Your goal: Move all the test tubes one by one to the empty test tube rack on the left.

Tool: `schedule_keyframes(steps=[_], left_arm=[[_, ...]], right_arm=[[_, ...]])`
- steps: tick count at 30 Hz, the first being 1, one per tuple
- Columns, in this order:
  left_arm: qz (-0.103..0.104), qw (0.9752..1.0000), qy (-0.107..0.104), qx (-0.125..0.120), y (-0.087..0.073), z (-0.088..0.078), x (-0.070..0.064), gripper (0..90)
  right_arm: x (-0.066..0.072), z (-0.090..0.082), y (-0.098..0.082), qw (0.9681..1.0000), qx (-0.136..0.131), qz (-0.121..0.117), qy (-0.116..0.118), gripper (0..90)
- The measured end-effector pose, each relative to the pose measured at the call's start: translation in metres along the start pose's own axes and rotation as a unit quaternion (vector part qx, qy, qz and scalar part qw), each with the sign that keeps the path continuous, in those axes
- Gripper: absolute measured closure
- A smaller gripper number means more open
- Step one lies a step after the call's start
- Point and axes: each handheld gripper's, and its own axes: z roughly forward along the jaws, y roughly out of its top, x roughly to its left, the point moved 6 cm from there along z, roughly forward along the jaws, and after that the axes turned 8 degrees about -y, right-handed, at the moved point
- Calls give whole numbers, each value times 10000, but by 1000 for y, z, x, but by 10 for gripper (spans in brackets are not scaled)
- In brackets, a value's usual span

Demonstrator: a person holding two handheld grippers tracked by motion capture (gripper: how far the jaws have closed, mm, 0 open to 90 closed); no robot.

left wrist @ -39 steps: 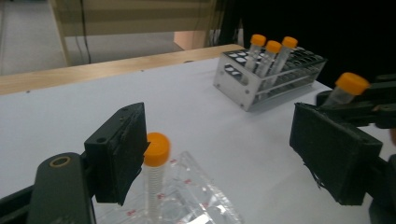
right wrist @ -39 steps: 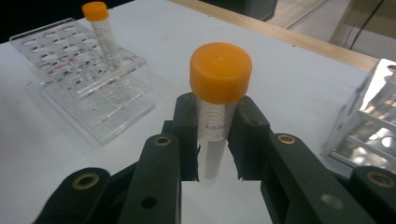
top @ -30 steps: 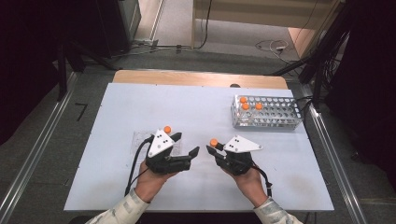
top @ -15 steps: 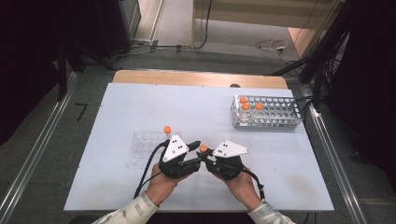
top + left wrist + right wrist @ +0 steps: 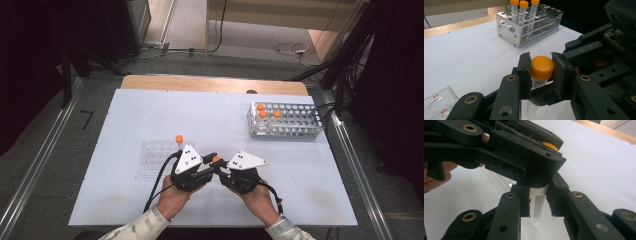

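Low centre of the high view, both tongs met over the white counter [image 5: 125, 120] on one small tube [image 5: 539, 202]. Left tongs [image 5: 541, 72] had just been closing and pinched the tube's orange cap [image 5: 542, 67], pads pressed on both sides of it. Right tongs [image 5: 539, 203] pinched the clear tube body below the cap, jaws tight on the barrel. Tube stood roughly upright between the two, off the counter as far as the gripper views showed; its bottom end wasn't clear.

Handling, judged: tube looked like thin clear plastic, light, stiff, smooth and a bit slippery on the barrel. Cap looked like harder plastic, short and round, likely a screw or push fit. Little weight, so slipping or twisting in the pads seemed the main worry rather than dropping from load. Best hold: one set of pads square across the cap's sides, the other on the barrel just beneath, which is what was there. Squeezing hard on the barrel could bow or crack it.

Upper right of the high view: metal rack [image 5: 285, 120] with three more orange-capped tubes [image 5: 263, 113] at its left end. Clear well plate [image 5: 155, 157] lay flat just above the left hand, one capped tube [image 5: 179, 140] upright by its top edge.
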Motion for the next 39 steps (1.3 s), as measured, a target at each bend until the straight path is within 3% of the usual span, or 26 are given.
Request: schedule_keyframes(steps=[5, 13, 20, 24, 31, 39], left_arm=[[-67, 9999, -23, -77, 3, -4, 3, 696], [-264, 9989, 70, -373, 20, -26, 14, 696], [-411, 9980, 138, -458, 33, -51, 26, 696], [-473, 9968, 279, -584, 39, -66, 34, 696], [-543, 9939, 733, -620, 43, -88, 55, 696], [-513, 9899, 1184, -583, 39, -95, 76, 696]], right_arm=[[-1, -1, 0, 9997, -18, 62, 241, 463], [-9, -7, -3, 9995, 14, 212, 250, 294], [-21, -10, -8, 9993, 56, 352, 105, 272], [-26, -11, -10, 9993, 52, 379, 23, 274], [-32, -12, -13, 9989, 77, 446, -73, 278], [-35, -11, -15, 9987, 118, 473, -115, 282]])
